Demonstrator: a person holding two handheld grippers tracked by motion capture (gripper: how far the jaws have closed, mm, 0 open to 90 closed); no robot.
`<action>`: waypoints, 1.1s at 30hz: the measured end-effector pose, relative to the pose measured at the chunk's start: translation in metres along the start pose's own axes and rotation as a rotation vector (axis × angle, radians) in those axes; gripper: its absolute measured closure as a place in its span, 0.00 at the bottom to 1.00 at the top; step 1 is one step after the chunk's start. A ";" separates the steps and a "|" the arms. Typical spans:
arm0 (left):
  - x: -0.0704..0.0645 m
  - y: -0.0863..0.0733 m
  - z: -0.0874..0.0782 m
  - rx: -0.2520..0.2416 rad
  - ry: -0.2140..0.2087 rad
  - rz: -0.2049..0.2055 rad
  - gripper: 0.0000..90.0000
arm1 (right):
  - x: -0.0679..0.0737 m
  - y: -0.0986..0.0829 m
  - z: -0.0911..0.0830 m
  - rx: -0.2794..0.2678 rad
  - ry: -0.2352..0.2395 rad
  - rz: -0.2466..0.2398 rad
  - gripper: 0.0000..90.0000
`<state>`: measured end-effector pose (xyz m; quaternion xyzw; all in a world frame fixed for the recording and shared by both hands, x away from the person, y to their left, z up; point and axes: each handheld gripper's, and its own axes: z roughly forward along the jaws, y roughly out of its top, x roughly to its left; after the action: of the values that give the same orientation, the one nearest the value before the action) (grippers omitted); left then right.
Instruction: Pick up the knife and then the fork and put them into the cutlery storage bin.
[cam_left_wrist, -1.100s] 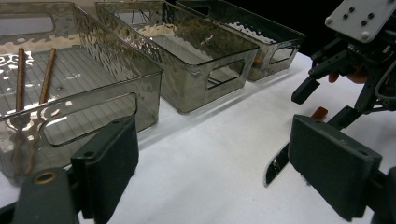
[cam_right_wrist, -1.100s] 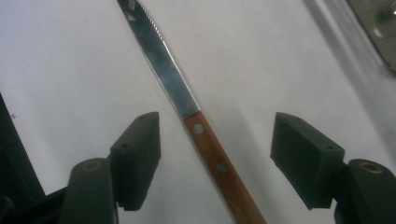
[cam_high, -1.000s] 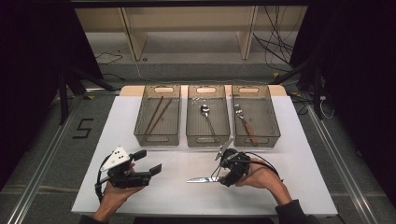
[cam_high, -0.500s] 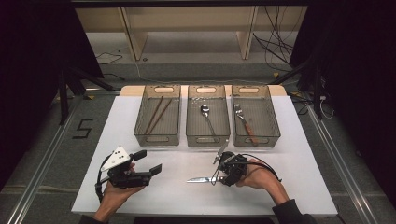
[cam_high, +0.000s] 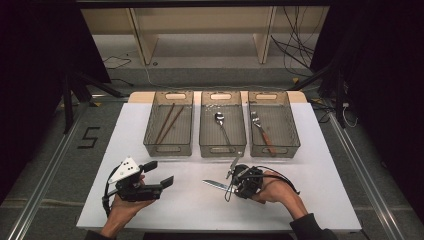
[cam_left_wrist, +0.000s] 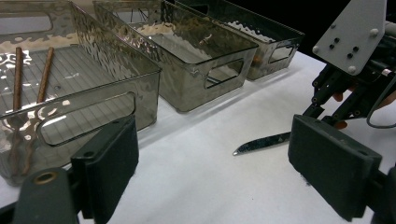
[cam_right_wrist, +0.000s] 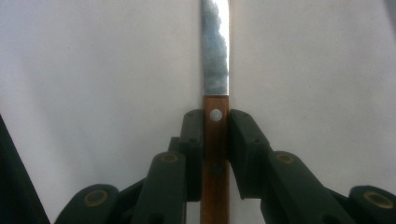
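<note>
A knife with a brown wooden handle and steel blade (cam_right_wrist: 215, 46) lies over the white table (cam_high: 310, 150). My right gripper (cam_right_wrist: 215, 126) is shut on its handle just behind the blade. From above, the right gripper (cam_high: 239, 181) sits at the front centre-right, and the blade (cam_high: 214, 185) points left. My left gripper (cam_high: 159, 173) is held at the front left, open, with nothing between its pads (cam_left_wrist: 109, 163). From the left gripper, the blade tip (cam_left_wrist: 261, 143) shows ahead on the right.
Three clear bins stand in a row at the back. The left bin (cam_high: 169, 149) holds two chopsticks (cam_high: 167, 122), the middle bin (cam_high: 222, 149) a spoon (cam_high: 220, 122), and the right bin (cam_high: 275, 149) a fork (cam_high: 262, 132). The table's front edge is close to both hands.
The right gripper with the knife has shifted slightly to the left. The left gripper has stayed where it was, still open.
</note>
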<state>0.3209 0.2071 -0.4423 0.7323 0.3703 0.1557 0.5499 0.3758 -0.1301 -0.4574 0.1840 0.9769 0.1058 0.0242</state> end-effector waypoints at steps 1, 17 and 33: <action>0.000 0.000 0.000 0.000 0.000 0.000 0.18 | 0.000 0.000 0.000 0.002 0.000 0.000 0.85; 0.000 0.000 0.000 0.001 0.001 0.002 0.18 | 0.002 0.001 -0.008 -0.003 -0.003 -0.007 0.86; 0.000 0.000 0.000 0.000 0.002 0.001 0.18 | -0.011 -0.009 -0.045 -0.168 -0.014 0.095 0.86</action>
<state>0.3209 0.2071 -0.4421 0.7322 0.3705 0.1569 0.5496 0.3792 -0.1516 -0.4152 0.2280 0.9546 0.1873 0.0415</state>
